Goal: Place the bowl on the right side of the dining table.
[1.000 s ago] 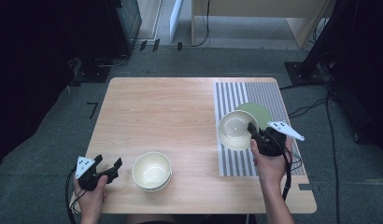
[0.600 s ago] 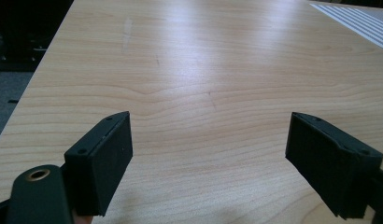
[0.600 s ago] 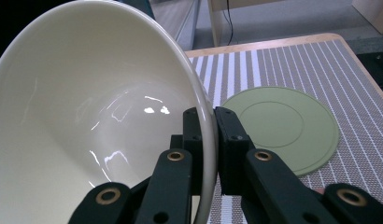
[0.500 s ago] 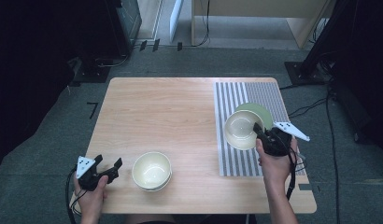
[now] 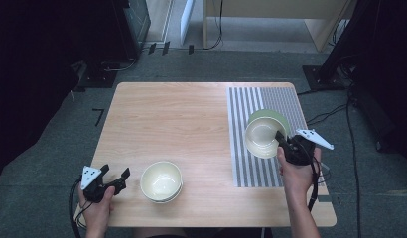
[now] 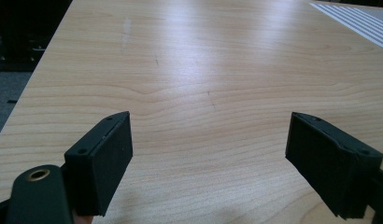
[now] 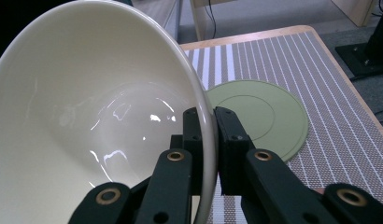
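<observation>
My right gripper (image 5: 281, 141) is shut on the rim of a cream bowl (image 5: 261, 137), held tilted in the air above the striped mat (image 5: 251, 168). In the right gripper view the bowl (image 7: 87, 121) looms at the left, its rim pinched between the jaws of the right gripper (image 7: 212, 126). A green plate (image 7: 262, 116) lies flat on the mat beyond; in the high view the plate (image 5: 273, 116) peeks out behind the bowl. A second stack of cream bowls (image 5: 162, 181) sits near the table's front edge. My left gripper (image 5: 114, 173) stands open just left of that stack, over bare wood (image 6: 203, 70).
The wooden table (image 5: 167, 119) has its striped mat on the right side. Cables trail off the right edge onto the floor (image 5: 335, 114). A pale wooden cabinet (image 5: 271, 15) and dark equipment stand beyond the far edge.
My right gripper has carried the bowl slightly right and toward the person, off the green plate. The left gripper has stayed put.
</observation>
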Tool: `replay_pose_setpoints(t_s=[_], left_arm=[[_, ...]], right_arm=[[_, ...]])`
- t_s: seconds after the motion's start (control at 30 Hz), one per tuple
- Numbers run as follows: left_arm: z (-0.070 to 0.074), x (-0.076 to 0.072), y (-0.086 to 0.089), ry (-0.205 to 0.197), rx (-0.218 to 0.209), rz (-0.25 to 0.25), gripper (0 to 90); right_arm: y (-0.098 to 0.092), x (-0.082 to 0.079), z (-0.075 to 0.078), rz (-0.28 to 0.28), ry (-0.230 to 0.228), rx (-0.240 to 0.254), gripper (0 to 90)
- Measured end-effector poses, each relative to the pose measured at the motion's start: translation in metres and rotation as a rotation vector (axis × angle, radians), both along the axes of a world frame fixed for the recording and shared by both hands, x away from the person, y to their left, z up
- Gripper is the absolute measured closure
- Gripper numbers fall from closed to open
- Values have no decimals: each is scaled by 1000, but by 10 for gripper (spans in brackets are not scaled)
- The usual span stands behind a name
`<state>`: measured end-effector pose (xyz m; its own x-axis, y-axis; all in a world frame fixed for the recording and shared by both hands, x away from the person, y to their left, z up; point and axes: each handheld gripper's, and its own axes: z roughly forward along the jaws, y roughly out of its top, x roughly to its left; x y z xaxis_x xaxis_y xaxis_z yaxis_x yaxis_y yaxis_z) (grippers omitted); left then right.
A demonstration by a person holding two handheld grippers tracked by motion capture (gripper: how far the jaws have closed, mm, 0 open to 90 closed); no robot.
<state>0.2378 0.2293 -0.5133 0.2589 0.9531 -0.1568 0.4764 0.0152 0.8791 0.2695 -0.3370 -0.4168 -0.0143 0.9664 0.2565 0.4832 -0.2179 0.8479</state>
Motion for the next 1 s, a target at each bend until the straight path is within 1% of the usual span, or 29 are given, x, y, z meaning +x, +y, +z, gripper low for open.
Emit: replay_pose_setpoints(t_s=[0.23, 0.27, 0.47, 0.63, 0.67, 0.8, 0.97, 1.0], left_arm=[[0, 0, 0, 0, 1, 0, 141], [0, 0, 0, -1, 1, 0, 141], [0, 0, 0, 0, 5, 0, 142], [0, 0, -1, -2, 7, -2, 141], [0, 0, -1, -2, 8, -1, 141], [0, 0, -1, -2, 7, -1, 141], [0, 0, -1, -2, 9, 0, 141], [0, -1, -1, -2, 11, 0, 141]], right_arm=[[-7, 3, -5, -21, 10, -1, 845], [-9, 4, -7, -28, 17, -1, 845], [-17, 7, -12, -49, 25, 7, 845], [-22, 9, -16, -59, 34, 6, 845], [-25, 9, -17, -69, 40, 8, 845], [-28, 12, -18, -79, 42, 3, 845], [-32, 16, -20, -91, 53, -6, 845], [-34, 18, -22, -96, 62, -3, 845]])
